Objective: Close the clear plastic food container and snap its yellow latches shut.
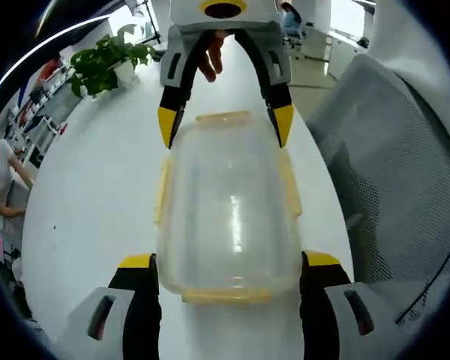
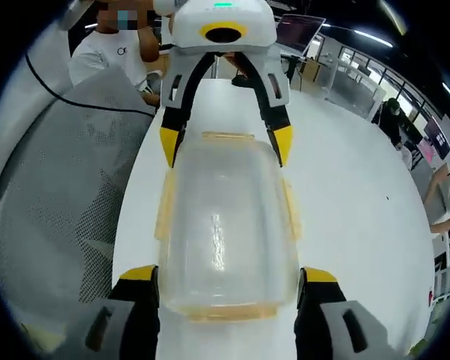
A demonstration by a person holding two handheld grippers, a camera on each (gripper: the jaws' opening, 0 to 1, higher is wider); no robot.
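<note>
- The clear rectangular plastic food container with pale yellow latches lies flat on the white table, lid on top, lengthwise between the two grippers.
- The left hand-held gripper has its yellow-tipped jaws spread wide, one on each side of the container's near end, just beside the walls; I cannot tell whether they touch.
- The right hand-held gripper stands the same way at the container's opposite end, jaws apart and holding nothing.
- The container looks empty, so probably light. On a smooth table it would likely slide under a sideways push.
- Thin clear plastic: fairly stiff at the rim, springy across the lid, slippery to pinch.
- Best hold, in my judgement: brace the end walls, then press each yellow latch down at its outer edge.
- A grey mesh chair stands beside the container's table edge.
</note>
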